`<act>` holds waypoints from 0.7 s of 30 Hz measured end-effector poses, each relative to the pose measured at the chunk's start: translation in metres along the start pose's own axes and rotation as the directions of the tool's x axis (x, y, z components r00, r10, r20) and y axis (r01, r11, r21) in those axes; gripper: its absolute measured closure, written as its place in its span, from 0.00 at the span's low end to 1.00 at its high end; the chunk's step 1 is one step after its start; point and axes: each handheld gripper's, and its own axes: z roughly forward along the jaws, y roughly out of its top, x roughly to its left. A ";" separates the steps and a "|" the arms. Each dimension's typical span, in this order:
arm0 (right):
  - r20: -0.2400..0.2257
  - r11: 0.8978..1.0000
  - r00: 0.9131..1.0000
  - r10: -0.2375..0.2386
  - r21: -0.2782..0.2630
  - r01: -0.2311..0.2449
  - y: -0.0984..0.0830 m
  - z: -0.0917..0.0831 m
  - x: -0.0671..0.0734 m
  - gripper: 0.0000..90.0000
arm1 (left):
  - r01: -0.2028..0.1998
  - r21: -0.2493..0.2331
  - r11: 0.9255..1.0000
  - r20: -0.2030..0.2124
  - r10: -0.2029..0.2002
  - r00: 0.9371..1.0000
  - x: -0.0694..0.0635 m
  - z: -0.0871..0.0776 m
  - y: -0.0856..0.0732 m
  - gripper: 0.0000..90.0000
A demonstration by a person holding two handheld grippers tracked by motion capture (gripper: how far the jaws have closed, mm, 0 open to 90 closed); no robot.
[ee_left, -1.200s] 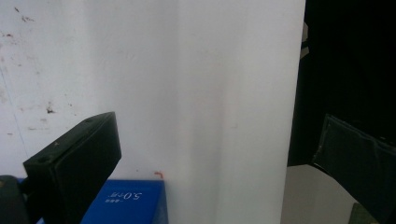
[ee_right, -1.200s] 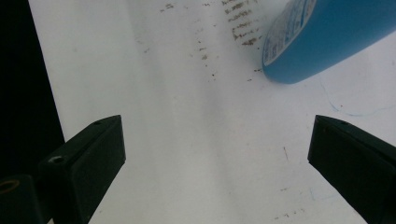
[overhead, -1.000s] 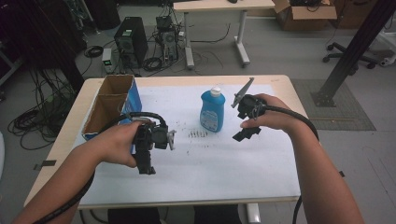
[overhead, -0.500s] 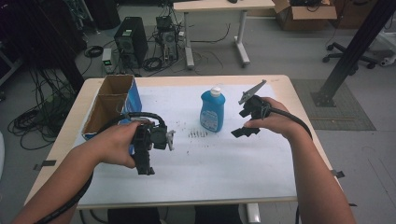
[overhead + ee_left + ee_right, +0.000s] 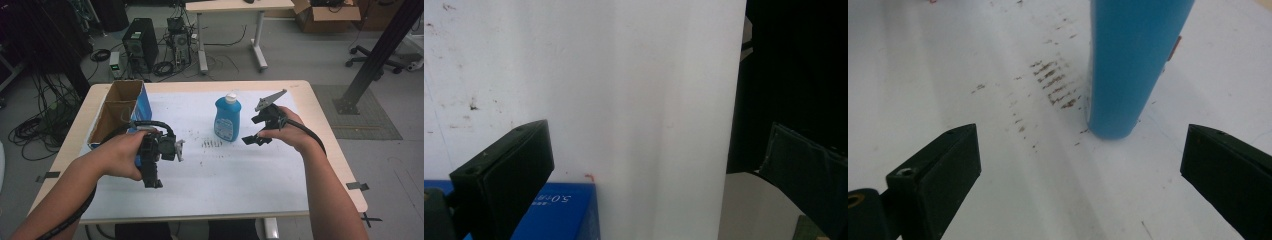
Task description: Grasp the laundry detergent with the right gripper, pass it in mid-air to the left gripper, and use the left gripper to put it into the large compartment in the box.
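Approach stage of a grasp on the blue dish-soap bottle (image 5: 227, 120), which stands upright with its white cap on, near the middle of the white-covered worktop (image 5: 240, 175), just behind a patch of dark scuff marks (image 5: 212, 143). The right gripper (image 5: 257, 131) hovers just to the right of the bottle, not touching it; in the right gripper view its two black jaws stand wide apart and empty, with the bottle's lower body (image 5: 1133, 65) ahead of them, set toward the right jaw rather than centred in the gap. The left gripper (image 5: 156, 167) is held low over the front left of the worktop, beside the open blue cardboard box (image 5: 122, 107); in the left gripper view its jaws are likewise spread wide with nothing between them, pointing down at the white sheet and a corner of the blue box (image 5: 569, 210). The step in hand appears to be lining up the right gripper on the bottle. The next move probably calls for sliding that gripper forward and sideways until the bottle sits midway between the jaws, then closing on the body below the shoulder, gently enough not to tip or squeeze the container.
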 end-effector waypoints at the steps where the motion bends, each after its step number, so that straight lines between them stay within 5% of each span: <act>1: 0.007 1.000 1.000 0.006 -0.007 -0.006 -0.001 0.003 -0.001 0.03 | 0.004 0.000 1.000 0.002 -0.004 1.000 0.000 0.000 0.000 0.00; 21: 0.072 0.987 0.996 0.059 -0.155 -0.047 -0.006 0.031 -0.002 0.02 | 0.011 0.005 1.000 0.004 -0.011 1.000 -0.001 0.000 -0.005 0.00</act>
